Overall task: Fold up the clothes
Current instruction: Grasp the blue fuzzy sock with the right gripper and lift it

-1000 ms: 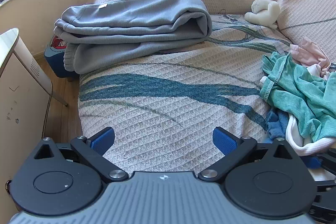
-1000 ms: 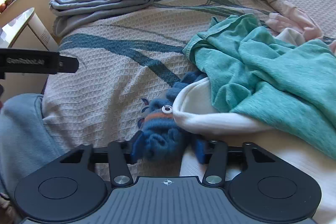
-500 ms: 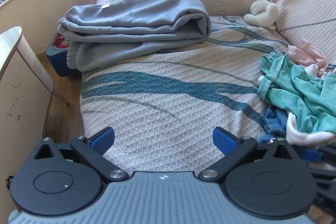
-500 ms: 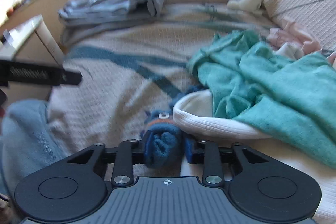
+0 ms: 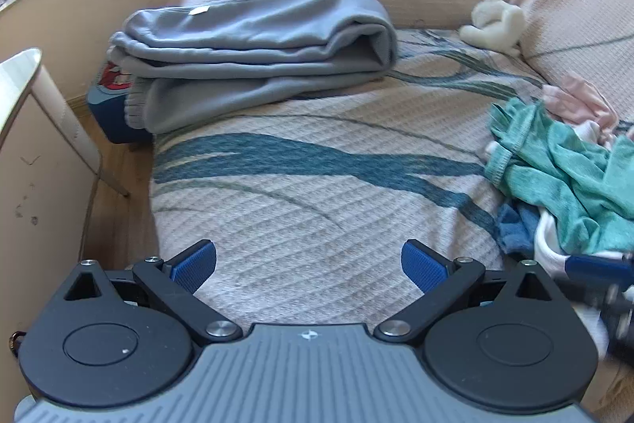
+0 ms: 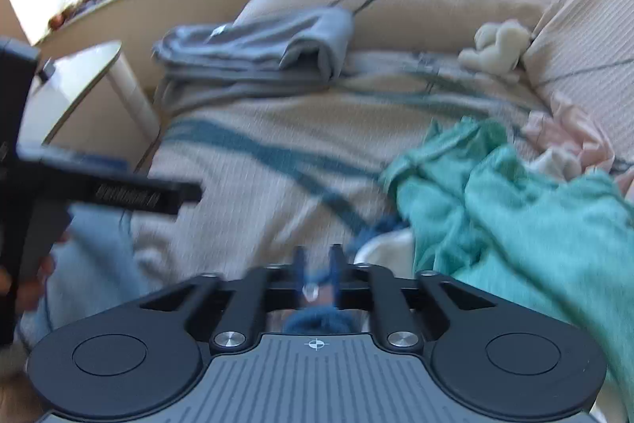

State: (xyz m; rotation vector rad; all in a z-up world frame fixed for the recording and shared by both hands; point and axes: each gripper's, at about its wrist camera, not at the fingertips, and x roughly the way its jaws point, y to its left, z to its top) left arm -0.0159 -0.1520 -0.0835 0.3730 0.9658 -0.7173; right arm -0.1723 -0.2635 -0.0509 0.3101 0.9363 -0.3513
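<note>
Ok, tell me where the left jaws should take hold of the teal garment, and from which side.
Grip the teal garment at its ribbed hem edge, the nearest part to the bare bedspread. Come in from that open side, low over the cover. The hem lies as a thick rolled band, probably easy to pinch, while the rest is crumpled over the white and pink clothes.

Bed cover (image 5: 317, 224): waffle-weave cloth, rough and matt. Folded grey garment (image 5: 257, 38): smooth soft knit; teal garment (image 5: 574, 177), frame right: fuzzy terry-like cloth. Left gripper (image 5: 309, 260): matt black plastic, ribbed blue pads (image 5: 422, 266), shiny metal screws.
</note>
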